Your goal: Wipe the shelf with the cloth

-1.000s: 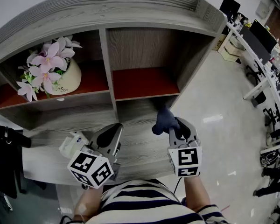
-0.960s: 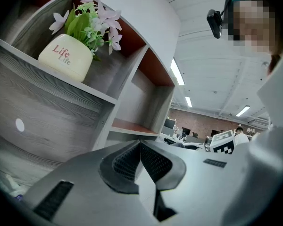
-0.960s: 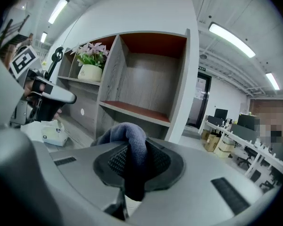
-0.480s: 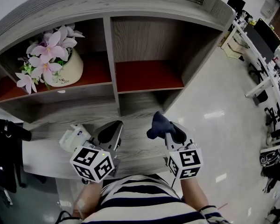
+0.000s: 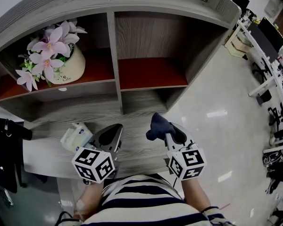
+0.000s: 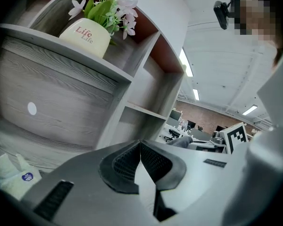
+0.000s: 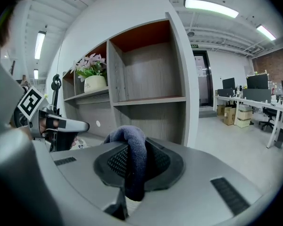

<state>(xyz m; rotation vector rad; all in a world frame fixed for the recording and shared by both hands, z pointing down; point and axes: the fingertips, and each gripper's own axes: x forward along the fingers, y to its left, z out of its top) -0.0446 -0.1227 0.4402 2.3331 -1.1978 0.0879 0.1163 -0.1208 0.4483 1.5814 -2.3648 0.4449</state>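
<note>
A grey wooden shelf unit (image 5: 114,55) with red-floored compartments stands ahead of me. My right gripper (image 5: 172,132) is shut on a dark blue cloth (image 5: 156,125), held low over the grey desk-level ledge (image 5: 85,114), in front of the right compartment (image 5: 151,74). In the right gripper view the cloth (image 7: 132,154) bulges up between the jaws of the right gripper (image 7: 134,161). My left gripper (image 5: 111,134) hovers over the ledge to the left, its jaws closed together with nothing held. The left gripper (image 6: 139,161) points toward the shelf divider.
A cream pot of pink flowers (image 5: 61,62) sits in the left compartment. A small white tissue pack (image 5: 75,135) lies on the ledge beside the left gripper. Shiny floor (image 5: 217,107) and office desks (image 5: 269,55) spread to the right.
Both grippers have drawn back from the shelf toward my body, the right one carrying the cloth a little leftward and lower in view. Neither grip has changed.
</note>
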